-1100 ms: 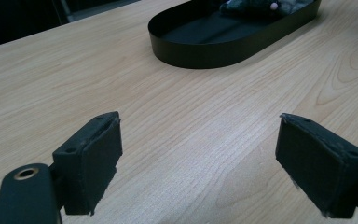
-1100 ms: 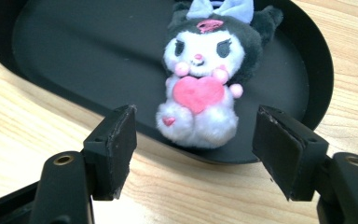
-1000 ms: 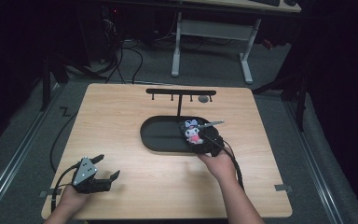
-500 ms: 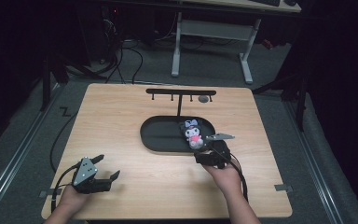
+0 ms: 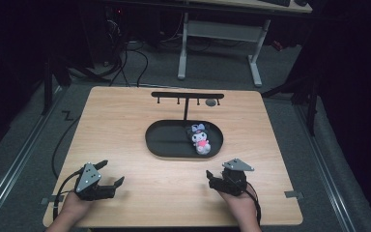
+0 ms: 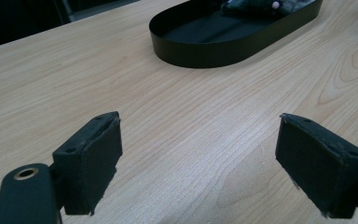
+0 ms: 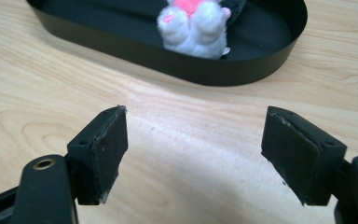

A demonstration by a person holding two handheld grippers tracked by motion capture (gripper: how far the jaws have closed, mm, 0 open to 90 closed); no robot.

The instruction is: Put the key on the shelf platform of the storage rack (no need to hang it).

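The plush toy (image 5: 200, 139) lies in the black oval tray (image 5: 164, 145), at its right end, on its back with the white feet toward the near edge of the table (image 5: 125, 116). Nothing holds it. In the right gripper view the toy (image 7: 196, 28) rests against the tray's near wall (image 7: 223, 74), fully inside the rim.

The right gripper (image 5: 216, 182) is near the front edge of the table, right of the middle, well apart from the tray. Its jaws have just been opening, and they are spread wide with only bare wood between them. The left gripper (image 5: 110, 180) rests near the front left corner, its jaws also spread and empty; in its own view the tray (image 6: 205, 51) is farther off, across the table.

Behind the tray stands a thin black rack (image 5: 187, 95) with small hooks, near the far edge. A small grey round thing (image 5: 211, 102) sits under its right end; I cannot tell what it is.

As I judge it, the main step is done: the toy is placed in the tray and released. Both grippers sit at the front edge, as in a rest position. Little seems left, unless the toy must go somewhere else after.
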